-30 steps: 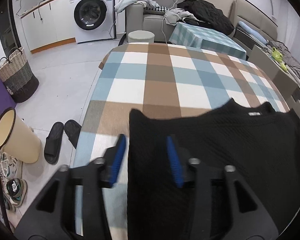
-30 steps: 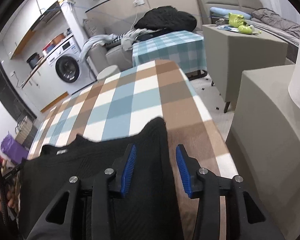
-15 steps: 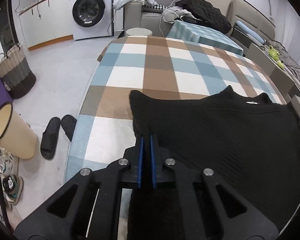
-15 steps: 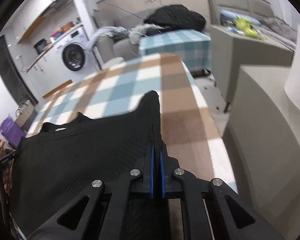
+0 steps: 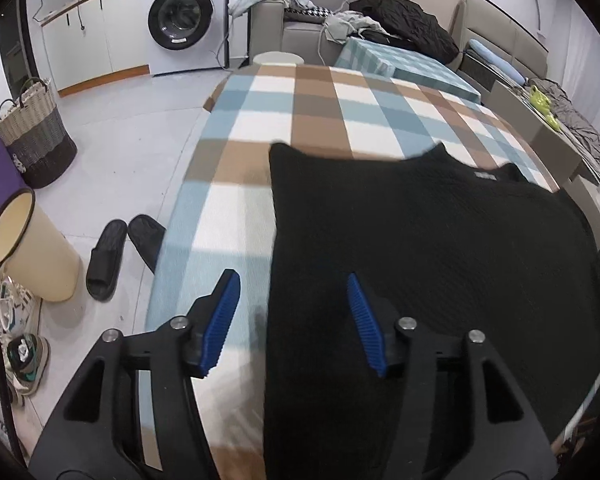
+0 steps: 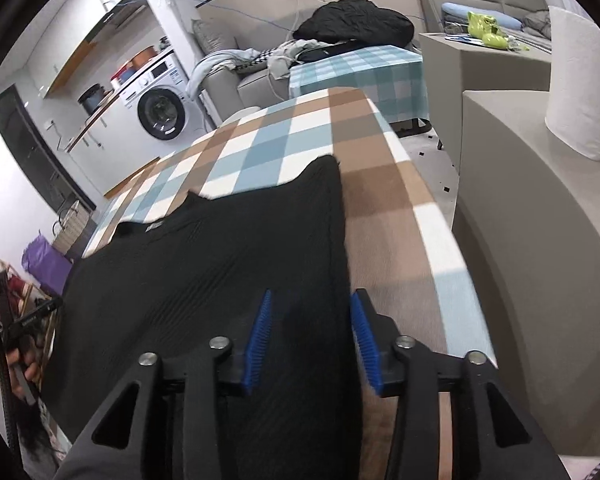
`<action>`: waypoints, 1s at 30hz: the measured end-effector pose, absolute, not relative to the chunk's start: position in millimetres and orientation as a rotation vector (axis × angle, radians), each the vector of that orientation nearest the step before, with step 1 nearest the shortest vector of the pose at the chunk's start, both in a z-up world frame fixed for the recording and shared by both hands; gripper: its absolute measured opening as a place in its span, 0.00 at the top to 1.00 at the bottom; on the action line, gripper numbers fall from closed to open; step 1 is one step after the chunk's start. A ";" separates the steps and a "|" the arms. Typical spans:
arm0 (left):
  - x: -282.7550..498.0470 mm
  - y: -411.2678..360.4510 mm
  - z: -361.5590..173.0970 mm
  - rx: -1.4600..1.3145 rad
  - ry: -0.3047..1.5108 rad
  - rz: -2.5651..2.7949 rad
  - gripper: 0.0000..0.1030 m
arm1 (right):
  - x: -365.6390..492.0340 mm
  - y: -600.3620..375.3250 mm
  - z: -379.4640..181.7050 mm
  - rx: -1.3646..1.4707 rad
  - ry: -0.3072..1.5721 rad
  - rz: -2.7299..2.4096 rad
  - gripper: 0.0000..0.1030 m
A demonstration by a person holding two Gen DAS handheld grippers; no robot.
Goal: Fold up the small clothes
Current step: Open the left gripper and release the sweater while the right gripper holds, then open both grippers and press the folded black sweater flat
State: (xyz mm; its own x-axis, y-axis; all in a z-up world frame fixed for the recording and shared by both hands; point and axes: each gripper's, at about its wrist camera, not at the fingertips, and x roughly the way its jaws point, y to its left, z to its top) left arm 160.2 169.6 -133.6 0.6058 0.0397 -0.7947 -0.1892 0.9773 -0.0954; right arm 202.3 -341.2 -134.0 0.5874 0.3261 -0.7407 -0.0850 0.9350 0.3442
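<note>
A black knit garment [image 5: 420, 240] lies spread flat on the checked tablecloth [image 5: 320, 100], collar and label toward the far side. My left gripper [image 5: 291, 284] straddles the garment's left edge. Its jaws are opening, with that edge between the blue pads [image 5: 224, 312] but not pressed by them. In the right wrist view the garment [image 6: 220, 260] fills the near table [image 6: 380, 200]. There my right gripper [image 6: 311, 298] straddles its right edge; these jaws are opening too, and the cloth between them lies loose.
Left of the table on the floor are black slippers [image 5: 104, 256], a cream bin [image 5: 32, 248] and a woven basket [image 5: 32, 136]. A beige cabinet [image 6: 540, 240] with a white roll [image 6: 580, 92] stands close on the right. A hand [image 6: 20, 364] shows at far left.
A second ago both grippers were open, then shut on the garment's side edges. Now both have let go and stand open again, drawn back toward the near edge.
</note>
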 end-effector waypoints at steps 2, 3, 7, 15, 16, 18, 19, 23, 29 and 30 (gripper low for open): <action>150.8 163.4 -136.5 -0.161 0.924 0.128 0.47 | 193.3 -338.0 -136.1 0.266 0.921 0.243 0.58; 146.0 160.8 -138.0 -0.157 0.928 0.126 0.47 | 190.1 -337.1 -137.5 0.260 0.921 0.240 0.58; 133.4 156.4 -142.6 -0.158 0.946 0.126 0.47 | 185.2 -334.8 -147.2 0.263 0.942 0.235 0.59; 125.6 154.9 -146.3 -0.141 0.954 0.117 0.47 | 179.6 -333.7 -148.2 0.222 0.923 0.216 0.90; 124.5 155.3 -146.4 -0.147 0.953 0.118 0.47 | 180.6 -334.6 -149.2 0.224 0.929 0.214 0.90; 122.7 156.4 -146.0 -0.153 0.948 0.120 0.47 | 180.7 -334.3 -149.2 0.223 0.931 0.214 0.90; 120.8 156.1 -145.4 -0.154 0.944 0.122 0.47 | 180.2 -333.6 -148.4 0.214 0.932 0.212 0.90; 111.3 149.4 -141.8 -0.139 0.928 0.112 0.47 | 176.1 -336.4 -143.5 0.231 0.930 0.208 0.86; 95.5 131.3 -136.0 -0.088 0.915 0.094 0.47 | 154.5 -329.8 -133.0 0.209 0.911 0.226 0.45; 92.4 128.5 -135.3 -0.085 0.915 0.087 0.47 | 150.6 -326.7 -130.5 0.189 0.908 0.223 0.42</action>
State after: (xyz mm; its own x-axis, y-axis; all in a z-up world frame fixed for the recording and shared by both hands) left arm 92.4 128.5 -135.2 0.6070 0.0387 -0.7937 -0.1109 0.9932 -0.0364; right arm 150.6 -326.7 -130.5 0.5948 0.2704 -0.7571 -0.1114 0.9604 0.2555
